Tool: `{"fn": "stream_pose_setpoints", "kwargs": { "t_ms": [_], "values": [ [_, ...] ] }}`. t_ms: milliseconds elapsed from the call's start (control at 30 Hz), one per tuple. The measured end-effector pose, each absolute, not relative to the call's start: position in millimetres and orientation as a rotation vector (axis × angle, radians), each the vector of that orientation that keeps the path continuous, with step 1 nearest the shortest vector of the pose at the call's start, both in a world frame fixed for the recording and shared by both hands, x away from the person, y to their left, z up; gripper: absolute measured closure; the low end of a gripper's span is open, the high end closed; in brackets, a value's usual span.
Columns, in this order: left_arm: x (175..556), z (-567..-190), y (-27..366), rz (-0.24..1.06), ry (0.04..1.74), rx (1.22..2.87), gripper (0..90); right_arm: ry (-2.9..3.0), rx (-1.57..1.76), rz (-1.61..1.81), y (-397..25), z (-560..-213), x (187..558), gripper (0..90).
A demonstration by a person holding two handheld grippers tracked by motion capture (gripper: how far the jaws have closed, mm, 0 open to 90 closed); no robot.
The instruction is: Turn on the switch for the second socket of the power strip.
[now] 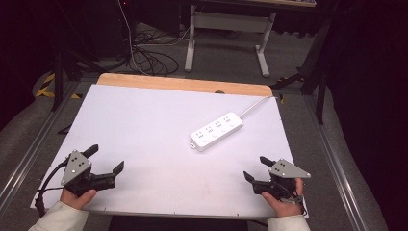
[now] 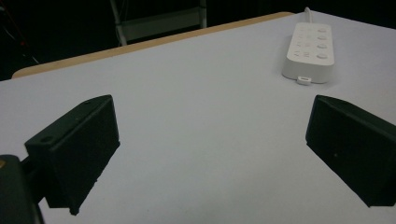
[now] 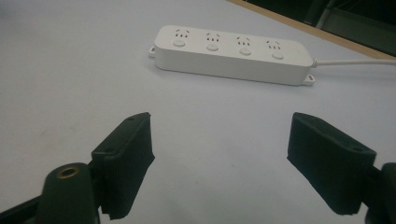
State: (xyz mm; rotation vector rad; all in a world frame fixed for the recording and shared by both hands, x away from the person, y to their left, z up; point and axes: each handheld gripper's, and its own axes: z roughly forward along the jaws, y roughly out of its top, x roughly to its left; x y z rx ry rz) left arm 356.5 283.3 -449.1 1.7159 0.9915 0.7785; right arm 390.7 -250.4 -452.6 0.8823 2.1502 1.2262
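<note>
While both hands rest at the near edge, the white table (image 1: pixel 144 125) lies mostly bare, a wooden strip along its far side. White power strip (image 1: pixel 217 131) lies flat right of centre, angled, four sockets with round buttons, its cord (image 1: pixel 256 105) running off toward the far right corner. Left tongs (image 1: pixel 107 159) sit near the left corner, jaws spread wide, holding nothing, strip well apart. Right tongs (image 1: pixel 258 168) sit near the right corner, jaws also wide, empty, pointed at the strip, which lies ahead of them, not touching. Pale sleeves show at the bottom edge.
</note>
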Motion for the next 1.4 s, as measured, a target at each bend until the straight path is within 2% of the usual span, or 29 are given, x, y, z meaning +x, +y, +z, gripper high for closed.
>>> {"fn": "stream_pose_setpoints", "kwargs": {
  "t_ms": [467,900,1400],
  "values": [
    [355.8,-449.6,281.4,0.842,0.989,1.723,3.3,2.163,0.853,1.228,-248.6,-450.8,390.2,22.8],
    [354.7,-448.8,280.8,0.847,0.982,1.723,3.3,2.179,0.833,1.2,-243.8,-447.6,389.5,23.1],
    [354.1,-448.9,279.8,0.853,0.983,1.731,3.3,2.245,0.811,1.139,-222.8,-419.5,404.4,26.3]
  ]
}}
